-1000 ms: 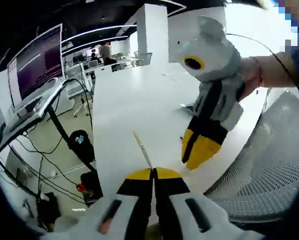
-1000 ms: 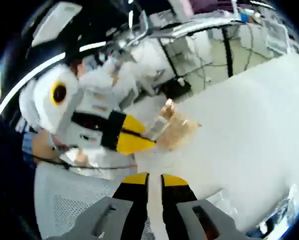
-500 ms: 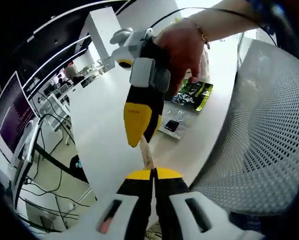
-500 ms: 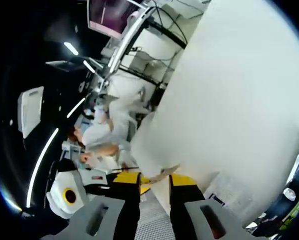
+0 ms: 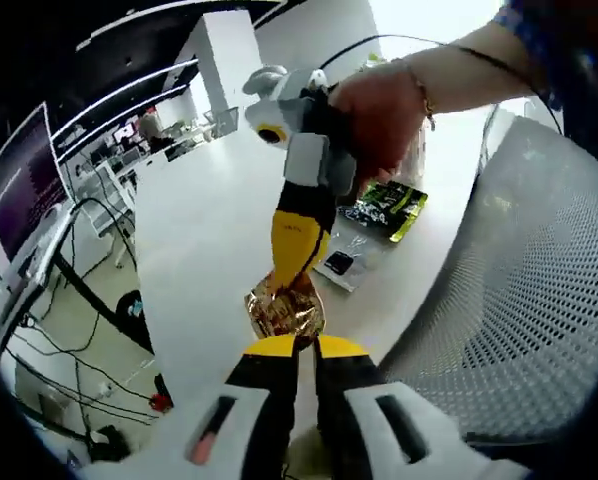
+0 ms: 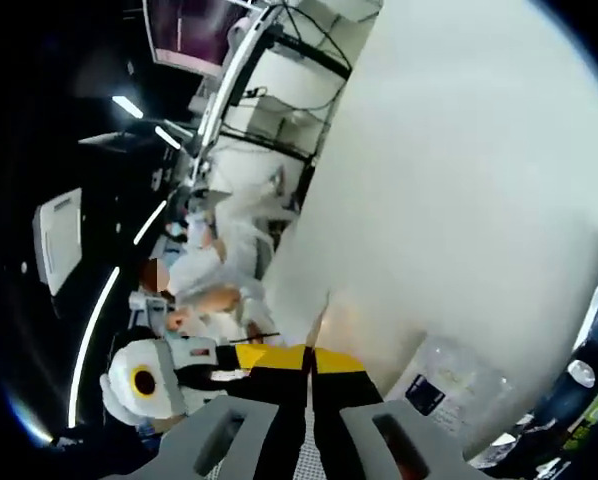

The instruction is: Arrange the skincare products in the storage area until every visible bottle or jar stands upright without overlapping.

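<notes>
Wrapper (image 5: 284,308), crumpled gold foil, no clear long axis, pinched between both grippers' fingers; left gripper (image 5: 304,345), right gripper (image 5: 291,272)

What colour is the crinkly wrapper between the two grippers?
Shiny gold-brown wrapper, clearest in the left gripper view.

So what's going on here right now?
A person is holding a gripper in each hand above the near edge of a white table. The left gripper and right gripper meet tip to tip on a crinkled gold wrapper, and both appear to be pinching it. Behind them a green packet and a clear packet lie flat on the table, beside a mesh chair.
</notes>
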Demonstrator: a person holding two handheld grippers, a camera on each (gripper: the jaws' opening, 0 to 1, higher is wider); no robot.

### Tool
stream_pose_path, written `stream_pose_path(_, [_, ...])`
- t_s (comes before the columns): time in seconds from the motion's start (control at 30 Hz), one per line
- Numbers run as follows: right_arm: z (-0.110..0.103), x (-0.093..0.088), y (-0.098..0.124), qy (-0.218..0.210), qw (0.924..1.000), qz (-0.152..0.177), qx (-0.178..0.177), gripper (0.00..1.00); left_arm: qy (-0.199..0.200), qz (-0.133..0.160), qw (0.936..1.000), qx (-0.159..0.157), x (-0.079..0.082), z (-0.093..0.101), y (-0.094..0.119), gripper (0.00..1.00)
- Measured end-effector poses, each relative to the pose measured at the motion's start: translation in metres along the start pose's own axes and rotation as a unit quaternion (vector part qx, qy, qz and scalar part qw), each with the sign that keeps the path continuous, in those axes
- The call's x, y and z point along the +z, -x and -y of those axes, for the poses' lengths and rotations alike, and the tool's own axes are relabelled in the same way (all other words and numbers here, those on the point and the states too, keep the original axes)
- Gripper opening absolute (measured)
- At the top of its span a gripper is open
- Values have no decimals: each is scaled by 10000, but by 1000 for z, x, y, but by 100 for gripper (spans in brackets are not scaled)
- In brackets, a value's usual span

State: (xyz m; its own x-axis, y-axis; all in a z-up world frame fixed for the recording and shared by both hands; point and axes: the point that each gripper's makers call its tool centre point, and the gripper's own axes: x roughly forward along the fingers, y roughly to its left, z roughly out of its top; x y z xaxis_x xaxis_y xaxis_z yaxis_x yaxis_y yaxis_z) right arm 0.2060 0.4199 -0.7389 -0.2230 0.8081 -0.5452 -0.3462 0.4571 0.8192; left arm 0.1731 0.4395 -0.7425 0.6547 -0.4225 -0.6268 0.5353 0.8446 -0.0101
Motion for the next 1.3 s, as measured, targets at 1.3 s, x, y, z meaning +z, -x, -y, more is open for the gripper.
stream_pose_path(1.3, [20,12,67,984,9701,2106,-693,0,3347,935,9273,-1394,80,-1,-44,0])
